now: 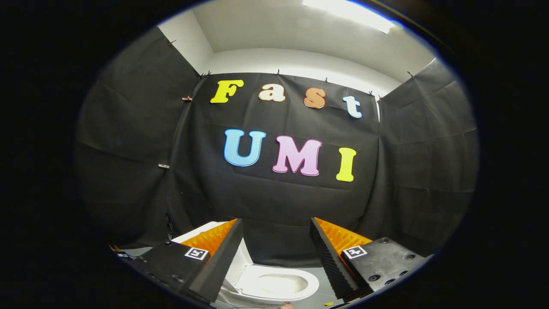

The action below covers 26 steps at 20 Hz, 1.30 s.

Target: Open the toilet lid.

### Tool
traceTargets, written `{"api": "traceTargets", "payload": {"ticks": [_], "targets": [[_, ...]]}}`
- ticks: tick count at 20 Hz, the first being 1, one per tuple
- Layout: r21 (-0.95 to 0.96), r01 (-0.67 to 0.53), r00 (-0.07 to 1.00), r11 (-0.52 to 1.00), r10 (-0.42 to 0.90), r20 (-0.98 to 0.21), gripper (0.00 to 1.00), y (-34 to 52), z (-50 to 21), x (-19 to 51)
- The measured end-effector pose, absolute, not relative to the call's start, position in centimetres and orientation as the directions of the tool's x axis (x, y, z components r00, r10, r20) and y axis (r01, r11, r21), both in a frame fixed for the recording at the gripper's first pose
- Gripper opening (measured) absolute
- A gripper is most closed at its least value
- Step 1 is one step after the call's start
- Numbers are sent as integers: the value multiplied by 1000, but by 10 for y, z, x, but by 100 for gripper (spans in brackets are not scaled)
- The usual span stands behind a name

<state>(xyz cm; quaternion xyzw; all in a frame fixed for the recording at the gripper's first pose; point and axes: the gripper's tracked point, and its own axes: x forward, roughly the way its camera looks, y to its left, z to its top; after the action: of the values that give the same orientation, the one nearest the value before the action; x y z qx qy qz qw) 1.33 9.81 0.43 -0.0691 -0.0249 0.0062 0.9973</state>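
Already the toilet lid (240, 257) stands raised, low in the frame.
Gripper (276, 244) fingers spread wide, holding nothing; white toilet bowl (279, 285) lies open between and below them at bottom centre.

Ceiling light (349, 13) floods a dark booth from above.
The strip glares to white high above the fingers (221, 257); beyond them the black cloth wall (283, 193) stays dim yet sharp, while fisheye bending curves its side panels and the fingers' inner faces fall into shadow.
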Motion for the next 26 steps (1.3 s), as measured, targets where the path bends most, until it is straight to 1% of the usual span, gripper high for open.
{"api": "traceTargets", "payload": {"ticks": [7, 12, 18, 26], "targets": [[-153, -19, 998, 988, 27, 48, 97, 116, 1, 12], [-156, -12, 997, 988, 24, 74, 97, 120, 9, 10], [-93, -39, 998, 995, 43, 44, 97, 121, 2, 11], [-96, -45, 998, 994, 49, 44, 97, 125, 3, 9]]}}
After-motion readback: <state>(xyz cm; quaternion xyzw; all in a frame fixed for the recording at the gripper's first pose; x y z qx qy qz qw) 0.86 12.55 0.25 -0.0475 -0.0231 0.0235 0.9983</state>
